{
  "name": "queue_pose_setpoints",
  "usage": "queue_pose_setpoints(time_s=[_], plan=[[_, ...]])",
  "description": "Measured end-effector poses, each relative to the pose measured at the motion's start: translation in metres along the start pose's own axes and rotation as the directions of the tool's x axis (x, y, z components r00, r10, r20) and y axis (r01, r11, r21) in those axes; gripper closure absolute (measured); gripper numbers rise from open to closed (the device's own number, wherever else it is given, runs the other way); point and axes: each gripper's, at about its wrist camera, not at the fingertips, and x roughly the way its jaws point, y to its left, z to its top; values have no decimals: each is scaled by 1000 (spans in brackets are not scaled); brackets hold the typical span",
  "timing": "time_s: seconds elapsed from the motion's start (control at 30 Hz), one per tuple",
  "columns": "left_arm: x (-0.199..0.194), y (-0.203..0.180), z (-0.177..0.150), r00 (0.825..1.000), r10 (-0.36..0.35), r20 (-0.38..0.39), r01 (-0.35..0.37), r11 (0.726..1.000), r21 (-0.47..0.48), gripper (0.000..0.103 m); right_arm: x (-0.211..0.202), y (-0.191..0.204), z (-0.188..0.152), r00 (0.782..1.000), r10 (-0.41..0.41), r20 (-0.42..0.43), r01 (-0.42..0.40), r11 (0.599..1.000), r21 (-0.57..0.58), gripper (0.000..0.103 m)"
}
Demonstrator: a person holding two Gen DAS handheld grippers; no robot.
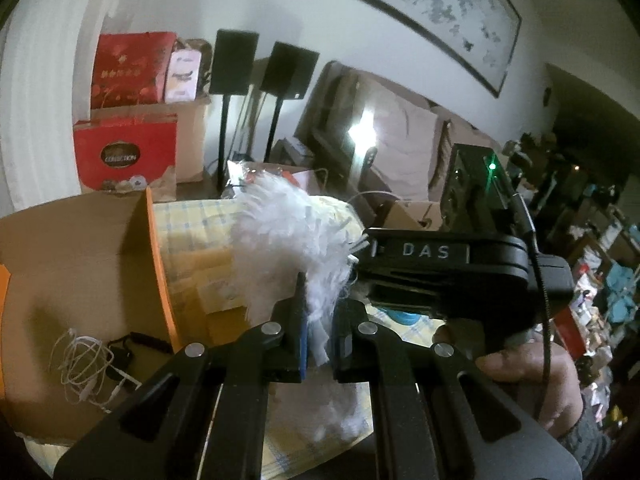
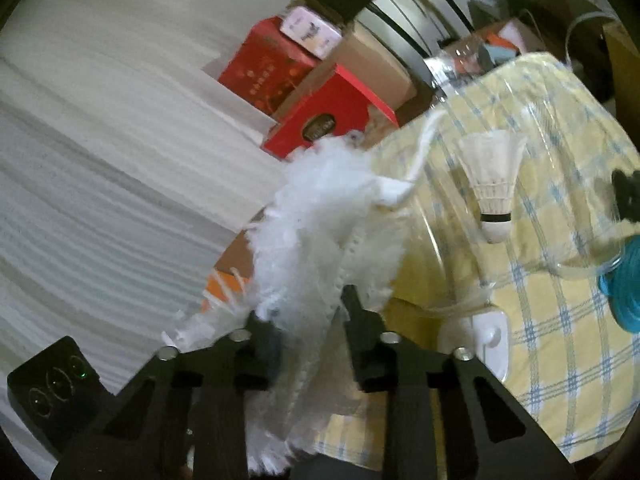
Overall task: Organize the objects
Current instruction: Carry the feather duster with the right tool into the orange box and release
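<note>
We are holding a fluffy white feather bundle [image 1: 288,248] above the table, and both tongs are working on it. The left tongs [image 1: 318,316] are pinching its lower end, with white strands squeezed between the two pads. The right tongs [image 2: 308,312] are standing further apart, with the bundle [image 2: 320,216] running through the gap; we cannot tell whether they are actually gripping it.

Only the left wrist view is showing the right gripper's black body [image 1: 448,268], reaching in from the right with a hand [image 1: 532,364] under it. It is also showing an open cardboard box [image 1: 80,248] with orange edges to the left of the bundle, holding a tangle of white cable [image 1: 86,368].

Only the right wrist view is showing a white shuttlecock [image 2: 494,184] lying beyond the bundle, a coil of blue cord [image 2: 624,280] at the right edge, and a white plastic piece [image 2: 492,340] near the right finger.

The table is wearing a yellow checked cloth [image 2: 560,320] under clear plastic. Behind it, red gift boxes [image 1: 128,152] are sitting stacked against a pale wall, beside two black speakers on stands [image 1: 234,62], and a framed picture [image 1: 440,8] is hanging above a cluttered room.
</note>
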Motion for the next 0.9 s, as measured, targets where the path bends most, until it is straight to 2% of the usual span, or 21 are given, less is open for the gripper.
queue_pose_setpoints(time_s=[0.3, 0.47, 0.9], plan=[[-18, -3, 6, 999, -24, 40, 23, 999, 28, 96, -14, 24, -2, 998, -13, 61, 16, 998, -56, 85], [-33, -1, 13, 997, -33, 67, 31, 999, 32, 96, -21, 40, 1, 997, 8, 77, -2, 997, -79, 85], [-91, 25, 15, 996, 10, 88, -15, 999, 52, 96, 5, 95, -12, 997, 83, 10, -80, 982, -171, 86]])
